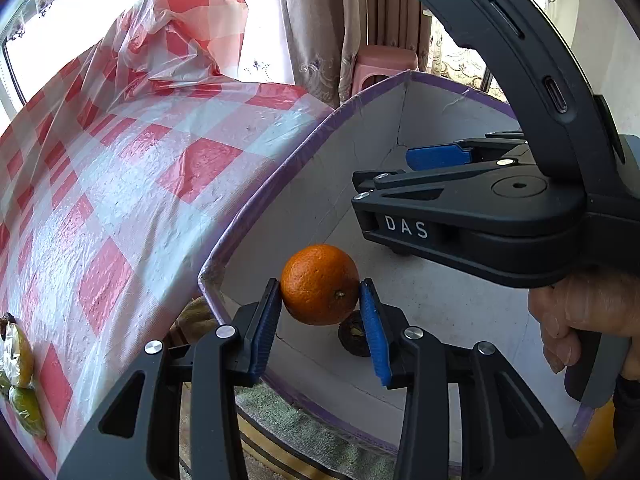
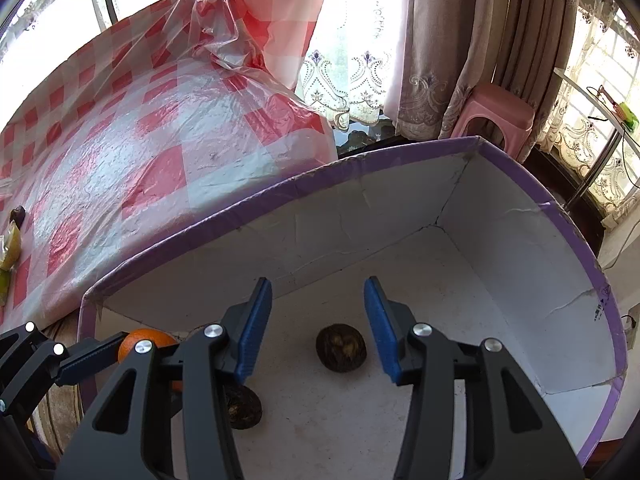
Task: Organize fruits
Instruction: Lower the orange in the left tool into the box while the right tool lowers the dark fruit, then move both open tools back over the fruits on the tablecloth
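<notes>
A worktop under red-checked plastic stands beside a white box with a purple rim. Over the box's near-left corner the left gripper has its fingers clamped on an orange. The right gripper hangs above the box floor, fingers apart, over two dark round fruits.

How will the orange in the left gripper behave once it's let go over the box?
The orange is round, so it will probably roll on the flat box floor, perhaps toward the dark fruit. The left gripper pinches it at two small contact spots on the pads, so it may pivot. Its dimpled rind looks firm, likely not fragile.
</notes>
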A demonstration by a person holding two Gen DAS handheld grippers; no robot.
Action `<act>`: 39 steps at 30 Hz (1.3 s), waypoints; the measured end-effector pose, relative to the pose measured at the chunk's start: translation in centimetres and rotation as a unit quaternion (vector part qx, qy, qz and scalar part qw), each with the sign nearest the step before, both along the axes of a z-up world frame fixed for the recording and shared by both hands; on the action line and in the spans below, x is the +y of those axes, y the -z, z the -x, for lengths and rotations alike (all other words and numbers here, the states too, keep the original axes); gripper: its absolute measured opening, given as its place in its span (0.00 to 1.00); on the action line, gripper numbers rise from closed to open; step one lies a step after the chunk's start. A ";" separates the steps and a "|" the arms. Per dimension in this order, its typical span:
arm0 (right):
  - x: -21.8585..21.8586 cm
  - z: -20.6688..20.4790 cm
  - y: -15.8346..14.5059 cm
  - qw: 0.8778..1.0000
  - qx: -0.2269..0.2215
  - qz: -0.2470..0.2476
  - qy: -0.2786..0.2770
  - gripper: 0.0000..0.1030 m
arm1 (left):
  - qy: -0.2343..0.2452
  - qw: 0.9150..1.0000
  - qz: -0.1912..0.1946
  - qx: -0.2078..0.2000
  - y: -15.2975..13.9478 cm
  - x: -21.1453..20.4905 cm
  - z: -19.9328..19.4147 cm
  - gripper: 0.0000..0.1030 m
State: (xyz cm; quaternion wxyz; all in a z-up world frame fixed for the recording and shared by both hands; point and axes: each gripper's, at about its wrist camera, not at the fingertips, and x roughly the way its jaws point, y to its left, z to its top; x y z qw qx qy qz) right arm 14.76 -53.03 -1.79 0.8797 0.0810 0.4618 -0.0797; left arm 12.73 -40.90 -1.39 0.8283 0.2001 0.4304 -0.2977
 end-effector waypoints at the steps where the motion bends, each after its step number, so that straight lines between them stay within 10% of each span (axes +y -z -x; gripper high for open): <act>1: 0.0 0.0 0.0 1.000 0.000 0.000 0.000 0.48 | 0.000 1.000 0.001 0.000 0.0 0.0 0.0 0.38; 13: -0.4 0.5 -1.0 1.000 -0.023 -0.004 0.011 0.78 | -0.006 1.000 0.017 -0.002 -0.7 0.3 0.0 0.46; 39: 1.2 2.9 -5.7 0.997 -0.076 -0.017 0.004 0.86 | -0.085 0.987 0.125 -0.056 -6.1 6.7 1.9 0.68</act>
